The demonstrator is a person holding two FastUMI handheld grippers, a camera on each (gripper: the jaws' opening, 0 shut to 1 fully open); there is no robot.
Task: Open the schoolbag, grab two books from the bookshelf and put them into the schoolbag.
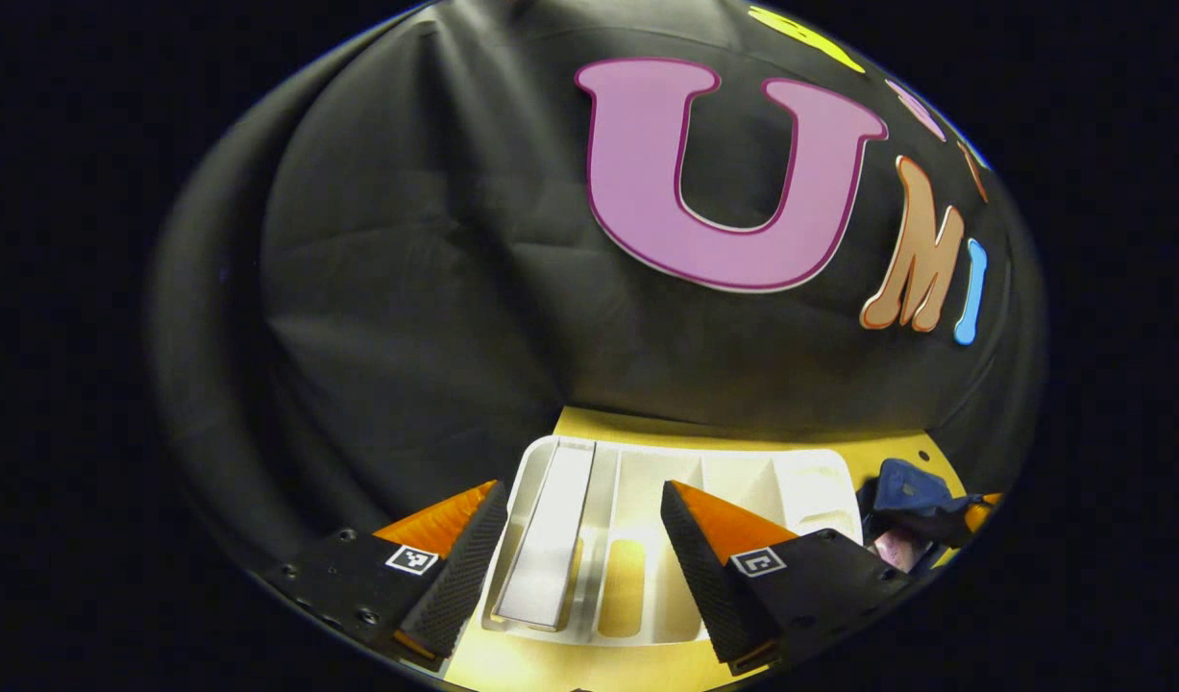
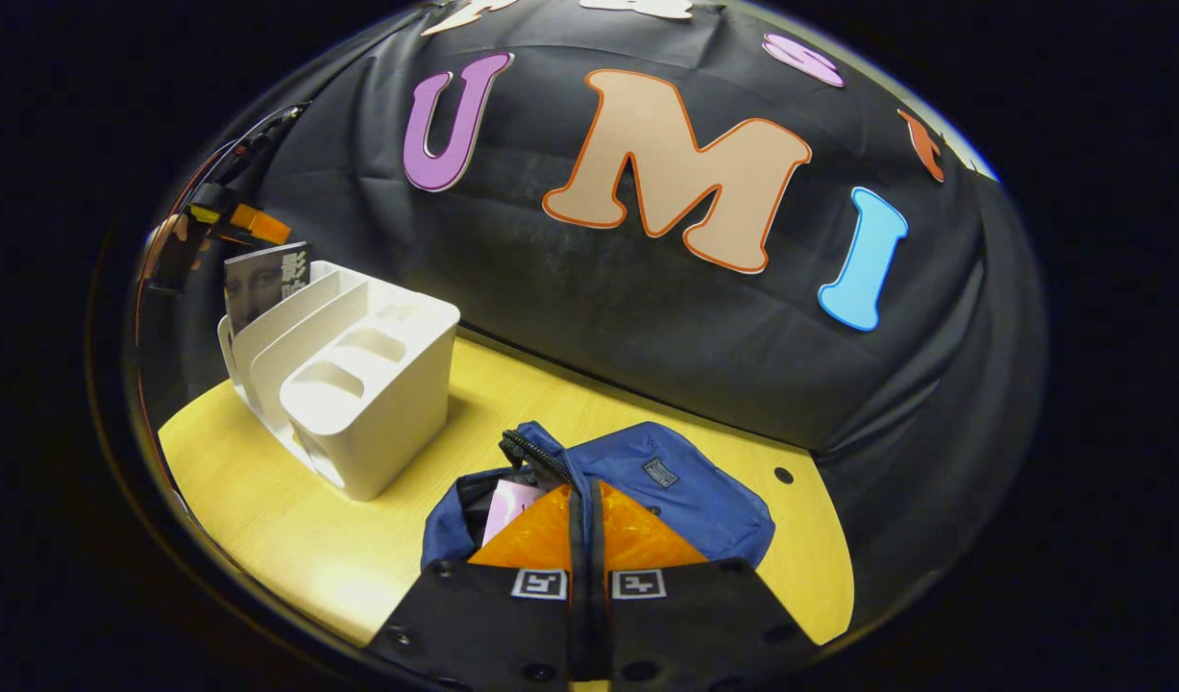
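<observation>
Above the bookshelf [image 1: 589, 538] left fingers [image 1: 464, 567] gape; right fingers [image 2: 551, 519] meet over schoolbag [image 2: 685, 490].

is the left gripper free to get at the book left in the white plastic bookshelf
Probably yes: the left gripper is open above the white plastic bookshelf, and the upright book sits between its fingers with nothing over it.

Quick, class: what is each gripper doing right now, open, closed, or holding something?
Left gripper: open, empty, above the white bookshelf and its remaining book.
Right gripper: closed, holding nothing visible, at the open blue schoolbag.
</observation>
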